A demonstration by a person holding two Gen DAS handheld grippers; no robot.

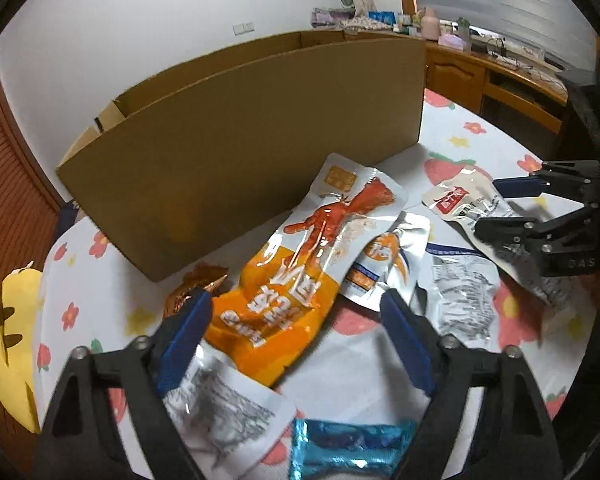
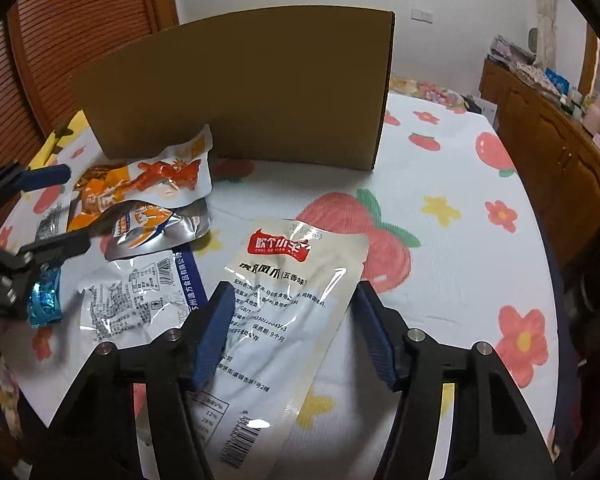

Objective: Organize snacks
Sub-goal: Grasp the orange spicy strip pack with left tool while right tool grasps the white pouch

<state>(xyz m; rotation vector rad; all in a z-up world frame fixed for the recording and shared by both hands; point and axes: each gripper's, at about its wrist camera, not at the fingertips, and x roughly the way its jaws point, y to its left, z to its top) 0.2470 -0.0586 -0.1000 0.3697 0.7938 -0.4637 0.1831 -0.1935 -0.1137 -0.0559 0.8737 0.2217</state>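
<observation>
Now your right gripper is apart around the white pouch; left gripper apart too. Close, then carry to the box at 12 o'clock.

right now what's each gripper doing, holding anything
Left gripper: open, holding nothing, over the orange packet.
Right gripper: open, straddling the white packet, not clamped on it.
</observation>
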